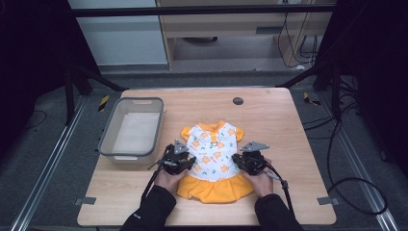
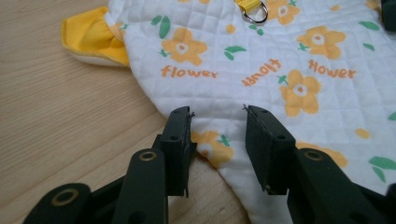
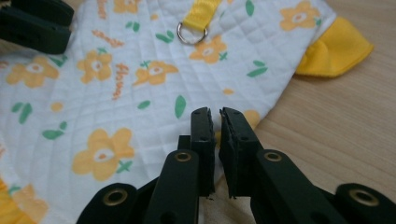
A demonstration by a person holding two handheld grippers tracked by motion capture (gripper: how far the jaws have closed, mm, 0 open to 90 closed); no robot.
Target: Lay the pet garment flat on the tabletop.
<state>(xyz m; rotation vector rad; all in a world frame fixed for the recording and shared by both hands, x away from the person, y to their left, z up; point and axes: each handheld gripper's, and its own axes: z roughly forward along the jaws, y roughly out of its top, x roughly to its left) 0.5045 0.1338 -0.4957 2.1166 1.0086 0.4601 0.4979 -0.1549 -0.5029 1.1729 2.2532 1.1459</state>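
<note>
Pet dress [image 1: 212, 159], white quilted w/ orange flowers & yellow skirt, lies flat near the table's front. Left gripper [image 2: 218, 122]: jaws apart, straddling its side edge. Right gripper [image 3: 215, 119]: jaws nearly closed, pinching the opposite edge. Grey bin [image 1: 131, 127] at left on wooden table [image 1: 279, 120]; dark floor, cables around.

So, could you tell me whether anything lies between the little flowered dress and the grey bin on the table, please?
Nothing visible does. Bare wood separates the dress from the grey bin to its left on the table. The left gripper sits open at the dress's near edge on that side, the right gripper at the other.
</note>
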